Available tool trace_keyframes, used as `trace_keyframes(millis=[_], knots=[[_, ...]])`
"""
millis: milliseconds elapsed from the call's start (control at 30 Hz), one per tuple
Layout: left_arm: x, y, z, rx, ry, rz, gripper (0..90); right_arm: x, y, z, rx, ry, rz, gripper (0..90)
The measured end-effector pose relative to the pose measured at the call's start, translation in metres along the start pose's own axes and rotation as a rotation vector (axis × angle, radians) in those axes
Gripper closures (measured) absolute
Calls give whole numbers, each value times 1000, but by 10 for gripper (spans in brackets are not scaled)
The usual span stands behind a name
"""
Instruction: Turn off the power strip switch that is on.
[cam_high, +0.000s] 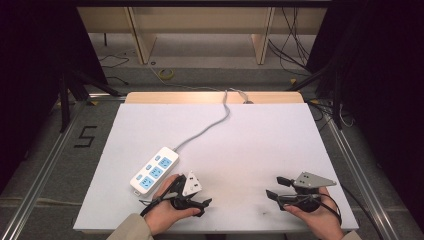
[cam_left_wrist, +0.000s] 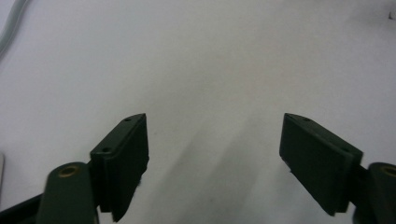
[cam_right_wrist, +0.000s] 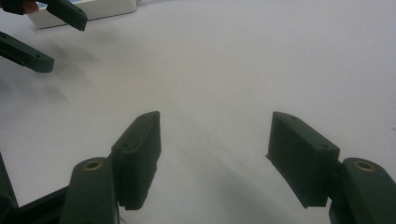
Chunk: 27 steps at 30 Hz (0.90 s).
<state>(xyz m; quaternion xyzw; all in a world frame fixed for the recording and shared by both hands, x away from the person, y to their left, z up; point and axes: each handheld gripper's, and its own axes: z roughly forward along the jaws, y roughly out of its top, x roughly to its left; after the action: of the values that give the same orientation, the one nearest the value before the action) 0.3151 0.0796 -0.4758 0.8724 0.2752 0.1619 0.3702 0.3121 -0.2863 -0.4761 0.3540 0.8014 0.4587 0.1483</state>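
We see both the left tongs (cam_left_wrist: 214, 140) and the right tongs (cam_right_wrist: 214, 140) spread apart, gripping nothing, low over the white tabletop (cam_high: 250, 145). The white power strip (cam_high: 155, 170) with blue sockets lies just beyond the left tongs, well apart from the right. A "5" (cam_high: 86, 136) marks the floor farther left.

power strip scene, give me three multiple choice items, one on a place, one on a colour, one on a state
1. Where does the power strip lie?
A. beside the left tool
B. beside the right tool
C. at the table's far edge

2. What colour are the strip's socket faces?
A. red
B. blue
C. black

3. How do the left tool's jaws stand?
A. shut on the strip
B. shut on nothing
C. open, holding nothing

Answers:
1 A, the strip sits just beyond the left tool in the high view.
2 B, blue panels show on its white body.
3 C, the left gripper view shows the jaws apart over the bare white table.
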Motion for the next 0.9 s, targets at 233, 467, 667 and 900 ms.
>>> trace_keyframes(millis=[233,467,667,900], knots=[[7,2,-11,1,82,2,619,1,0,1,6,-3,-4,354],[13,4,-19,26,105,-9,892,0,0,1,8,-2,-3,356],[15,3,-21,47,100,-38,893,1,0,1,14,-1,-10,359],[20,2,-25,51,109,-73,894,1,0,1,14,-2,-8,360]])
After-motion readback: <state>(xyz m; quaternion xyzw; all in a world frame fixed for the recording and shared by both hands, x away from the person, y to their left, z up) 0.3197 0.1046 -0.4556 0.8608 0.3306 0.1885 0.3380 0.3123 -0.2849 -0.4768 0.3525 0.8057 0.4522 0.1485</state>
